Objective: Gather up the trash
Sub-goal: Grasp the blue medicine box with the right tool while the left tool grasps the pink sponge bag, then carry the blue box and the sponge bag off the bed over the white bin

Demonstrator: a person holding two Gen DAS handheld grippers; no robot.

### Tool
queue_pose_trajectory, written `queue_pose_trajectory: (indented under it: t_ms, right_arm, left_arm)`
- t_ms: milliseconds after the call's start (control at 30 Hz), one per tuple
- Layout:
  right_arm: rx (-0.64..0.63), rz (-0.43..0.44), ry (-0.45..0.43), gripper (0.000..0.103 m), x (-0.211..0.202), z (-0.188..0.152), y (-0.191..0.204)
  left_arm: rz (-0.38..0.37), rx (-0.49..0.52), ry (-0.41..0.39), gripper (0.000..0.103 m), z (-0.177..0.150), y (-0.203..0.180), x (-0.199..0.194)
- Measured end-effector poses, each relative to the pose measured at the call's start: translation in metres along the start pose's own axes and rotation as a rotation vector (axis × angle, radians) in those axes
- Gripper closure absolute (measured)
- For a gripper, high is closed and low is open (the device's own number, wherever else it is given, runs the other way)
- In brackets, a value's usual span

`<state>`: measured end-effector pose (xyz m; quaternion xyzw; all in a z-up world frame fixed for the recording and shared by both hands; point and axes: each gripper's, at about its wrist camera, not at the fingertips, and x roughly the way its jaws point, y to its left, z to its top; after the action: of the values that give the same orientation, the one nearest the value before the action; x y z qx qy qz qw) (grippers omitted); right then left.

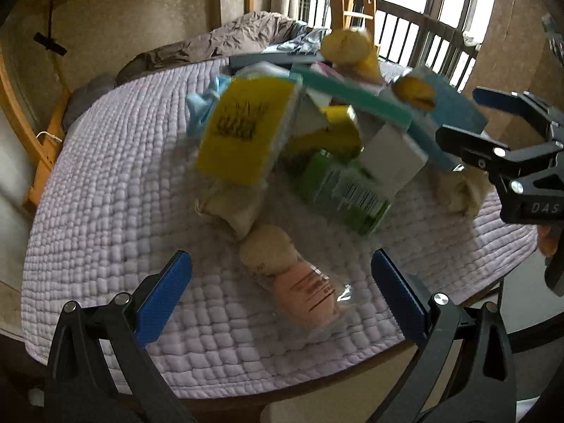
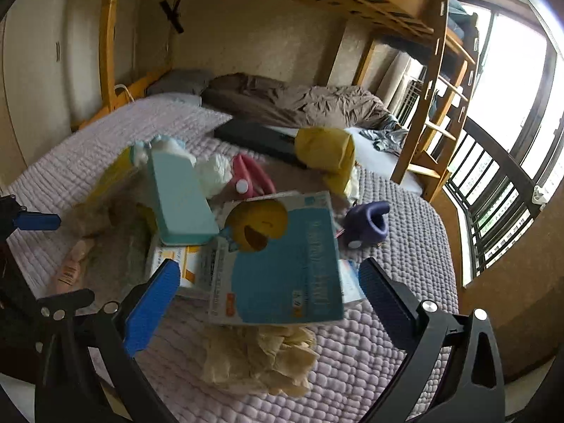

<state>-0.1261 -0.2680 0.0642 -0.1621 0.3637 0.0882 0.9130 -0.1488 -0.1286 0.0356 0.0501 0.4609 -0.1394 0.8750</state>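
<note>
Although both views are smeared by motion blur, the trash lies as one heap on a quilted lilac bedcover (image 1: 105, 211). Left gripper (image 1: 282, 292): fingers spread wide, holding nothing, above a clear-wrapped pink and tan item (image 1: 303, 296) whose dark print is unreadable. Right gripper (image 2: 268, 289): fingers likewise spread apart and empty, framing a blue-and-white carton (image 2: 282, 264); its white lettering is too blurred to read, and its near edge hides part of the crumpled tan paper (image 2: 261, 359) beneath. On that carton sits a yellow smiling-face figure (image 2: 257, 222), its lower edge indistinct.

In the left wrist view, the yellow packet (image 1: 239, 134) shows a block of black print and the green box (image 1: 345, 194) a barcode-like panel, neither legible. A teal flat box (image 1: 352, 95) leans across the heap and covers the items under it. On the right gripper's body, seen at the frame edge, the letters "DAS" (image 1: 544, 208) are readable before the frame cuts them off.

In the right wrist view, a purple moulded object (image 2: 366, 225) and a pink one (image 2: 250, 176) lie behind the carton, their identities unclear. A dark flat slab (image 2: 261, 137) is partly hidden by a yellow bag (image 2: 328, 148).
</note>
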Motion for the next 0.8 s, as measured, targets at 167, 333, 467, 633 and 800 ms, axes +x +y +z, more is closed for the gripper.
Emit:
queue_pose_trajectory:
  t_ms: [167, 333, 467, 633, 800]
  right_arm:
    - [0.004, -0.023, 0.038, 0.004, 0.023, 0.001, 0.0]
    - [-0.014, -0.019, 0.058, 0.019, 0.03, 0.003, -0.004]
    - [-0.004, 0.019, 0.08, 0.024, 0.035, 0.006, -0.009]
    - [0.006, 0.033, 0.054, 0.024, 0.027, 0.006, -0.014]
    - [0.059, 0.086, 0.037, 0.024, 0.017, 0.007, -0.018]
  left_arm:
    - [-0.007, -0.006, 0.009, 0.012, -0.005, 0.0, 0.007]
    - [-0.002, 0.016, -0.006, 0.029, -0.007, -0.004, 0.005]
    - [-0.005, 0.013, -0.012, 0.047, -0.01, 0.004, -0.002]
    - [-0.025, 0.013, -0.025, 0.052, -0.011, 0.005, -0.011]
    - [-0.06, 0.004, -0.042, 0.053, -0.012, 0.007, -0.02]
